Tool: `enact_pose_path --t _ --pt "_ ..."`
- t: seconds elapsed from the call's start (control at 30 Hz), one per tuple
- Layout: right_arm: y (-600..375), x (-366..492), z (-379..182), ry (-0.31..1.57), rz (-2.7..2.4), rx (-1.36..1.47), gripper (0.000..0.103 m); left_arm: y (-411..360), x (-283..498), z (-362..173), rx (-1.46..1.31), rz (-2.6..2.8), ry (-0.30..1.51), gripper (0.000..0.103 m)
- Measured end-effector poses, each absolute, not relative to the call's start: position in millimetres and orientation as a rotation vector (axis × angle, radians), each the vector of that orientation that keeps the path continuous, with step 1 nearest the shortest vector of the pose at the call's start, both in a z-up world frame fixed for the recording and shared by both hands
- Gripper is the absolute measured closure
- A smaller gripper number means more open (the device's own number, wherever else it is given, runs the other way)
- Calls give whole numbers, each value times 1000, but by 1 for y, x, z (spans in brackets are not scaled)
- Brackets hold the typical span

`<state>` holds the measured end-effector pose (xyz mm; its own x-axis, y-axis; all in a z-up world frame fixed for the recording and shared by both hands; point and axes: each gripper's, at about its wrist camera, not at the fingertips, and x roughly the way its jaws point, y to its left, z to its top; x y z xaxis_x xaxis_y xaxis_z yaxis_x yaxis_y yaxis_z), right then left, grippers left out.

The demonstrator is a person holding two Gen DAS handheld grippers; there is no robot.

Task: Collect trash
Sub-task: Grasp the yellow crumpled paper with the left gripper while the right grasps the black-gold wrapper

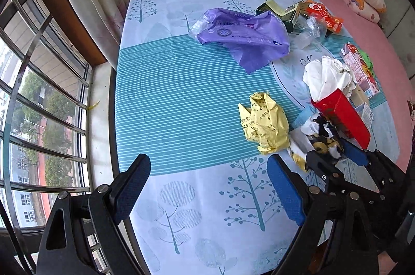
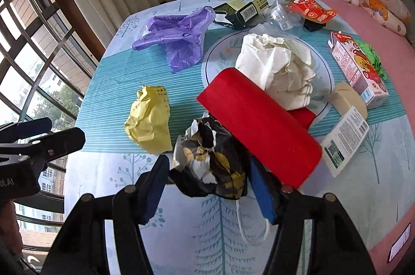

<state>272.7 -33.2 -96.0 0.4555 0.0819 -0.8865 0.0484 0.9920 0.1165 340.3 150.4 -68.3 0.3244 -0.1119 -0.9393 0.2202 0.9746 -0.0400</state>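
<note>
Right gripper (image 2: 207, 186): jaws straddle a crumpled black-and-yellow wrapper (image 2: 212, 160); contact cannot be confirmed. Left gripper (image 1: 207, 189): jaws wide apart, empty, over the bedsheet (image 1: 181, 103). Red box (image 2: 256, 127) just beside the wrapper; yellow paper ball (image 2: 149, 119) nearby.

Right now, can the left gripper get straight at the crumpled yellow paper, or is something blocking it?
Probably yes. The left gripper is open, and only bare cloth lies between it and the yellow paper. The right gripper, around the black-and-yellow wad, sits close beside.
</note>
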Motion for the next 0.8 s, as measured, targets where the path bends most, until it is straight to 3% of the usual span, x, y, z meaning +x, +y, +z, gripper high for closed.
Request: enact_pose_path --t 0.13,0.47,0.67,0.8 --pt "-39 280 -89 1080 55 174 62 147 359 -78 62 -266 1254 13" --pt "-58 278 -65 1035 50 193 63 110 396 -109 49 -355 1346 16" --pt "-60 265 -57 1028 81 198 64 97 402 -134 33 -386 1410 34" --pt "-59 254 -52 1028 118 197 64 94 399 -135 -40 -455 1402 68"
